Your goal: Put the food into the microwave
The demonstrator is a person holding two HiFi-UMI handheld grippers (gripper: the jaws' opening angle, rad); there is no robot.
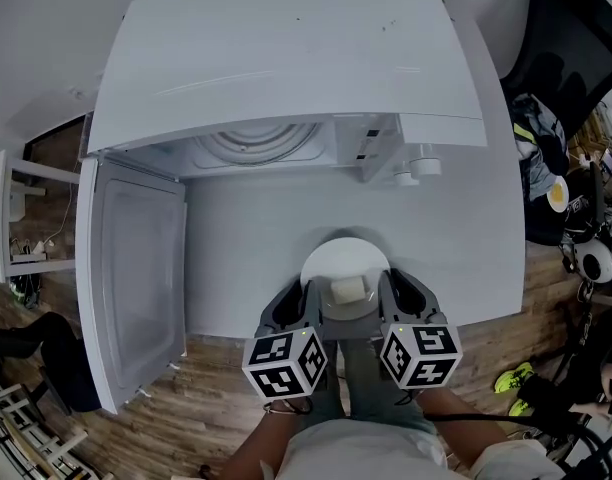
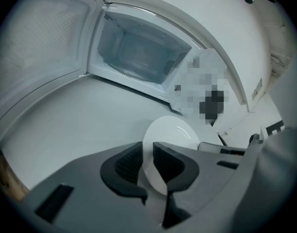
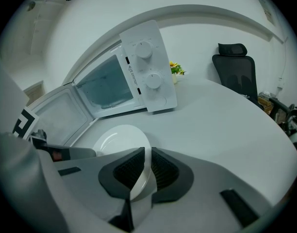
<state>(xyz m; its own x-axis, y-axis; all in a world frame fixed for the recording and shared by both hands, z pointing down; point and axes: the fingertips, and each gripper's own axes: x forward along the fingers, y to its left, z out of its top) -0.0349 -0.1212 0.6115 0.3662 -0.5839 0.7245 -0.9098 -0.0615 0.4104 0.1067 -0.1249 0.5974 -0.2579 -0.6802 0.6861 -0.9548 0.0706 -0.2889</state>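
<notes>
Left gripper (image 2: 147, 160): jaws clenched on the left rim of a white plate (image 1: 338, 258), ribbed pads on either face of the rim. Right gripper (image 3: 144, 171): the same, pinching the opposite, right rim. So a two-handed carry, one grip per side.

Food (image 1: 348, 290): one pale, blocky piece at the middle of the plate, between the two grips (what kind of food, cannot tell). Plate sits level at the near edge of the table (image 1: 246, 233). Whether it rests on the surface or hangs just above it, not clear from any view.

Microwave (image 1: 286, 68): toward the far edge, door (image 1: 131, 268) swung fully open on the left, reaching out to the near-left corner. Cavity (image 1: 254, 146) open, nothing on its ribbed floor that I can see; control panel (image 3: 148, 69) to its right.

Relation that matters: the opening lies ahead of the plate and off to the left, not straight ahead. The plate is round, so no long axis; the line between the grips runs parallel to the microwave front. Left gripper is nearer the opening and the door. My read: the carry goes forward and leftward, plate kept flat, left side passing inside the door.
</notes>
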